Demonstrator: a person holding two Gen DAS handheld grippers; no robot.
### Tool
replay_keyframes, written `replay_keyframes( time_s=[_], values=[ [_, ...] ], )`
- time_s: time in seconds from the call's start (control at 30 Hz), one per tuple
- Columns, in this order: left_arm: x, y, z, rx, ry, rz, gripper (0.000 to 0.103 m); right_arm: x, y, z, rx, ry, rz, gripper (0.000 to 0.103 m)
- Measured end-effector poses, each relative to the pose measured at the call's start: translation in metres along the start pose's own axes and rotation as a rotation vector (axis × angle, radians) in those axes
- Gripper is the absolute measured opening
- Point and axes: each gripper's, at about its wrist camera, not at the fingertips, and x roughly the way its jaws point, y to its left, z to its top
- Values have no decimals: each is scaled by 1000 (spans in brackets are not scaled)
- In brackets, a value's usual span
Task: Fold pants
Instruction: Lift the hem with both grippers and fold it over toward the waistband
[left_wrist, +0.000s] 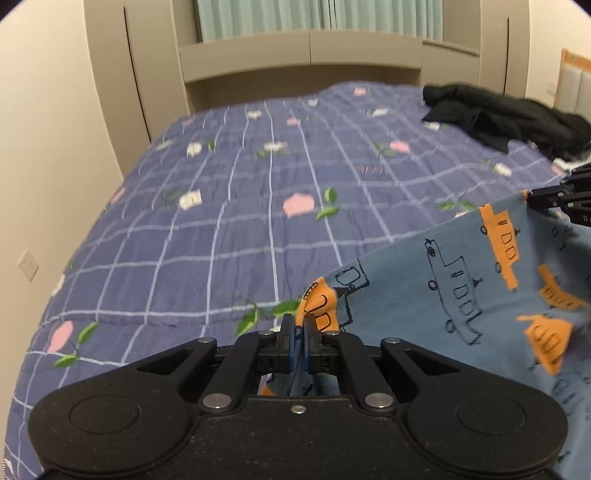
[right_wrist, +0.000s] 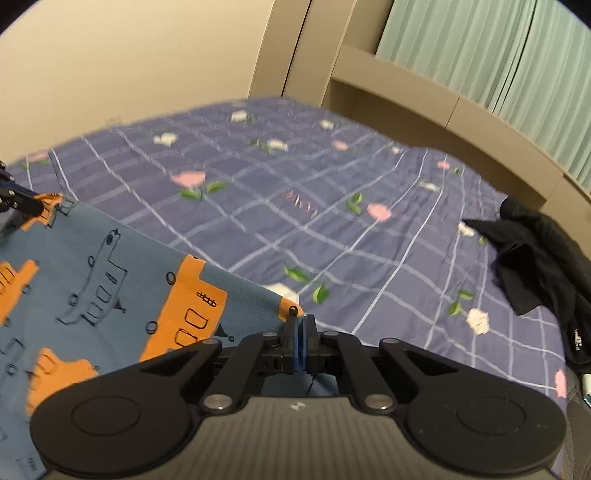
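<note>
Two grippers carry the pants (left_wrist: 461, 266) between them, one corner each, so that the blue fabric with its orange and outlined vehicle print hangs as a stretched sheet above the bed (left_wrist: 258, 177). The left gripper (left_wrist: 299, 325) has its jaws pressed together on an edge of the cloth, with a fold of fabric running down behind the pads. The right gripper (right_wrist: 300, 325) is likewise pinched tight on the opposite corner — in the left wrist view it shows only as a dark linkage at the far right margin. Holding both corners apart keeps the top edge taut and, in all likelihood, lets the garment be laid flat on the checked, flower-printed quilt without creasing.

The pants occupy the near side of the bed; whether their lower part touches the quilt cannot be told. A dark garment (right_wrist: 539, 254) lies crumpled well apart, toward the headboard (left_wrist: 306, 51) — probably outside the working area, so the open quilt between serves as the folding surface.
</note>
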Motion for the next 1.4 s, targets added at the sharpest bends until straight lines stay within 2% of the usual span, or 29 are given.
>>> replay_keyframes(
  time_s=[0.33, 0.57, 0.73, 0.9, 1.17, 1.4],
  values=[
    [-99, -14, -10, 34, -152, -34, 4, -106, 4, -8, 22, -123, 10, 2],
    [-158, -32, -37, 62, -195, -78, 4, -185, 16, -38, 6, -150, 34, 2],
    [-185, -42, -65, 84, -198, -105, 4, -227, 31, -68, 9, -155, 51, 2],
    [-192, -52, -102, 88, -182, -131, 4, -250, 49, -101, 3, -137, 69, 2],
    [-178, -64, -152, 107, -109, -159, 4, -260, 76, -153, -26, -78, 71, 2],
    [-168, -80, -179, 251, -69, -112, 4, -259, 104, -188, -39, -44, 69, 2]
  ],
)
